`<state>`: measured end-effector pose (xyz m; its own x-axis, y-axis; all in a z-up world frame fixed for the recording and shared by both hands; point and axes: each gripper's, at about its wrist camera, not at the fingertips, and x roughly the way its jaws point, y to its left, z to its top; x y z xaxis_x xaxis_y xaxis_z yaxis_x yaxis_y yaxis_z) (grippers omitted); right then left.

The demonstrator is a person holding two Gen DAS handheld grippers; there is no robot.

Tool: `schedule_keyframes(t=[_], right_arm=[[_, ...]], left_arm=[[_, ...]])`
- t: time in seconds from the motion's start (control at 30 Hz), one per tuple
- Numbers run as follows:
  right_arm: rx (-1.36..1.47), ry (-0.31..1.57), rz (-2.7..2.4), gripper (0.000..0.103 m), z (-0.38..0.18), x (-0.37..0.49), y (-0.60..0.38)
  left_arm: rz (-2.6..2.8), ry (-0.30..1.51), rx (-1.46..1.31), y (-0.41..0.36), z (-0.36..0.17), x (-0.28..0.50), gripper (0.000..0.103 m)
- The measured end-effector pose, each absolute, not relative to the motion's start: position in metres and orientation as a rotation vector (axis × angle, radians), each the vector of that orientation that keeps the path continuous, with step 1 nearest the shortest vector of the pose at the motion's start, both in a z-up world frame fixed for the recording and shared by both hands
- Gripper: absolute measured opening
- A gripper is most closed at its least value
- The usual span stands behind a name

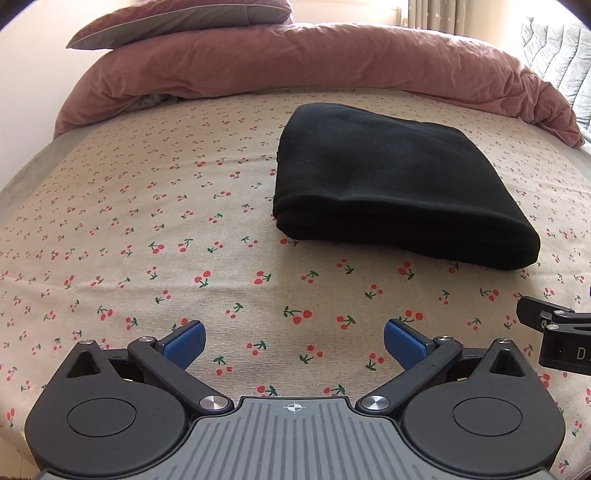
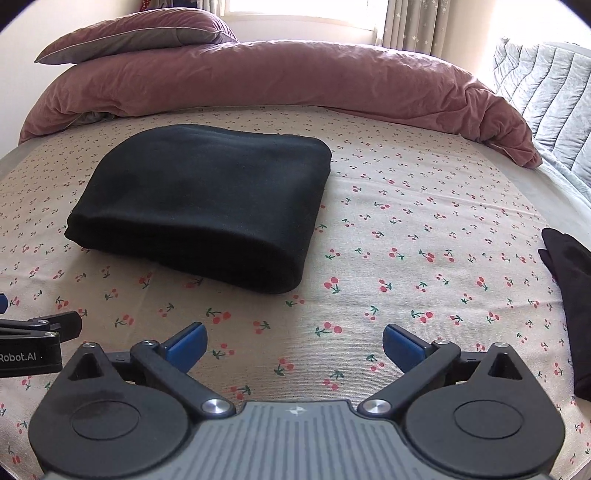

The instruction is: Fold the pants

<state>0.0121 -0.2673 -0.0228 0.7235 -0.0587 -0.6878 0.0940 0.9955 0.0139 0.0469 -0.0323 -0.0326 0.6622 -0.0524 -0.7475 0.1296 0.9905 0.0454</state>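
The black pants [image 1: 399, 184] sit folded into a neat, thick rectangle on the bed [image 1: 147, 229], right on the cherry-print sheet, with the rumpled pink duvet [image 1: 295, 62] bunched behind them and a pillow [image 1: 177, 18] on top of that. The left hand-held gripper [image 1: 294, 341] hangs low over the sheet, blue pads spread wide, grasping nothing, the pants ahead and to its right. The right hand-held gripper [image 2: 294, 341] matches it: released, pads wide apart, with the pants [image 2: 207, 199] ahead and to its left. Neither touches the bundle. Another dark piece of cloth [image 2: 572, 295] lies at the right edge of the right view.
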Motion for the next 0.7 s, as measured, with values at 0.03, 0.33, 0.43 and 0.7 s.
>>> schedule_keyframes(t=[0.03,0.33,0.43,0.7], right_arm=[[0.047,0.754,-0.086,0.101,-0.0225,0.012,-0.2672],[0.041,0.743,-0.081,0.101,-0.0205,0.0095,-0.2643],[0.04,0.743,-0.08,0.101,-0.0205,0.0087,-0.2636],[0.048,0.749,-0.078,0.101,-0.0209,0.0098,-0.2623]], left_arm=[[-0.103,0.84,0.097,-0.0326,-0.0327,0.0467,0.103],[-0.109,0.842,0.108,-0.0346,-0.0339,0.0459,0.103],[-0.114,0.844,0.111,-0.0351,-0.0348,0.0448,0.103],[-0.115,0.839,0.11,-0.0345,-0.0343,0.0436,0.103]])
